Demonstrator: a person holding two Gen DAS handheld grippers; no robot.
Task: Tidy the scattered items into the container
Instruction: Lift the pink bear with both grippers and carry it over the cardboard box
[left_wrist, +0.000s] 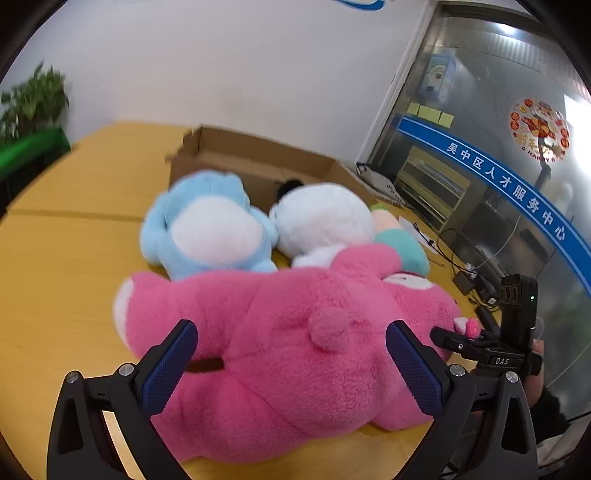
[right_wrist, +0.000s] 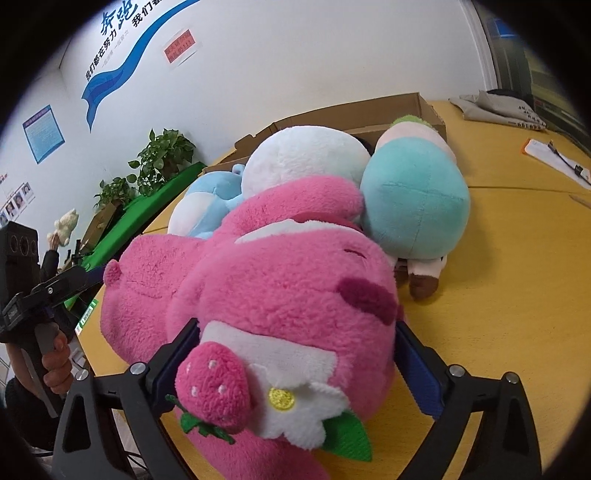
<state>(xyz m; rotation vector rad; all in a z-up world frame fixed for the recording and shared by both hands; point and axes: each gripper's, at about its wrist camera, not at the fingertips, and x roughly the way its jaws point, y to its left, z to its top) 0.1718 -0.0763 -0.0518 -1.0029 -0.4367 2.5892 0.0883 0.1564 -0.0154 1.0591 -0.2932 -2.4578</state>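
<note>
The pink plush bear (left_wrist: 295, 354) lies lengthwise between both spread tools, rump inside the left tool (left_wrist: 291, 365), head inside the right tool (right_wrist: 299, 365), neither clenched, cardboard box (left_wrist: 258, 162) beyond.

An office or public service centre.
Slogan lettering (right_wrist: 110, 48) and notices (right_wrist: 43, 133) on white walls, a glass partition with a blue banner (left_wrist: 506, 181), potted plants (right_wrist: 162, 158), yellow worktop (right_wrist: 517, 295).
</note>
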